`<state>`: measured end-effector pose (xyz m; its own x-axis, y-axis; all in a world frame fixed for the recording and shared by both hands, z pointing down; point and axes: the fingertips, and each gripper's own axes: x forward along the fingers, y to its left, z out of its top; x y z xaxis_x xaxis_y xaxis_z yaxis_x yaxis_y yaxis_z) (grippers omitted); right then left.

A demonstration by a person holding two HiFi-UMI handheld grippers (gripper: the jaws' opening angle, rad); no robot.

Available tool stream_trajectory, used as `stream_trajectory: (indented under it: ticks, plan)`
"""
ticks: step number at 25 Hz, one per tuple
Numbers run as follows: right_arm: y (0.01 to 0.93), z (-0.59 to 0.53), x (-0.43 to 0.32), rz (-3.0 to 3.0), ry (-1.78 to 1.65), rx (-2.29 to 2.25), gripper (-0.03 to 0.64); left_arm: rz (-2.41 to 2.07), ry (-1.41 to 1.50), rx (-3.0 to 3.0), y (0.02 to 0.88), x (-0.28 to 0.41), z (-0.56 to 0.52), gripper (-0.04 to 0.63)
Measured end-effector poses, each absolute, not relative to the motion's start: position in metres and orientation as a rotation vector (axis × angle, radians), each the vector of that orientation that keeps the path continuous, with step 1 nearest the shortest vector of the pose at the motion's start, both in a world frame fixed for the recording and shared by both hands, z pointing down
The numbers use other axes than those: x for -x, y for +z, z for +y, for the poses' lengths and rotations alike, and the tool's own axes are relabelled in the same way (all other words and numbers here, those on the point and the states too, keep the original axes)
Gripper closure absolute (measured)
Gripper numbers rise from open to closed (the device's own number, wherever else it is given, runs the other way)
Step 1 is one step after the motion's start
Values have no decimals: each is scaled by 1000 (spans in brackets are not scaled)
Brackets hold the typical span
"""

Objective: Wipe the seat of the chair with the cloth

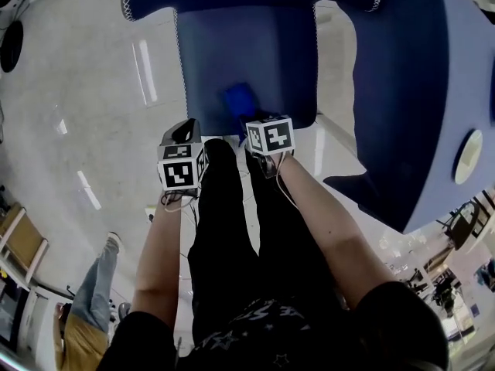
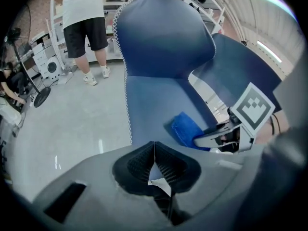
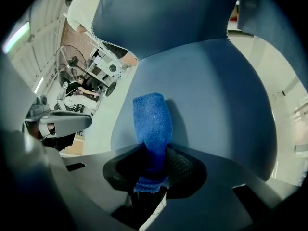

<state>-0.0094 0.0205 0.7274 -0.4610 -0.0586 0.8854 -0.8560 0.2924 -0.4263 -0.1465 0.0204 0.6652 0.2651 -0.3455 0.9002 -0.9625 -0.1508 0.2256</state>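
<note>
Nearest to me, the right tongs (image 3: 153,165) are clamped on one end of the bright blue fluffy microfibre cloth (image 3: 153,121). The cloth runs out ahead as a narrow bunched roll and seems to rest on the front part of the dark blue padded chair seat (image 3: 216,105). The left tongs (image 2: 154,150) are pressed together with nothing of the task between them, just off the seat's front left corner.

My worry is the grip. Only the cloth's tail is pinched, so a firm drag across the upholstery could pull it free (I judge the surface more grippy than slick). Bunched like this, it would also clean only a thin stripe, and the part of the seat near the tall blue backrest (image 2: 163,37) with its white scalloped trim could get missed. If I press too steeply, the tongs themselves could scrape the seat.

The right gripper view alone proves the clamp. The left gripper view gives the side-on look, with the cloth lying low on the seat and, farther off, a bystander (image 2: 84,18) in a white shirt and black shorts. Only the head view shows both tongs side by side at the seat's front, above the wearer's dark-trousered legs (image 1: 224,230). It also shows a second blue upholstered shape (image 1: 418,91) to the right, likely another chair.
</note>
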Motion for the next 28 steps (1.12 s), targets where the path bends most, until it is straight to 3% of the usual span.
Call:
stream_trajectory:
  ticks: [13,28]
  plan:
    - [726,5,-122,-1681,1172,-927,500,-1191,916,-1695,650,70,10,575]
    - [714,-13,-181,-1580,1079,-949,503,-1299,807,-1635,618,47,8,575]
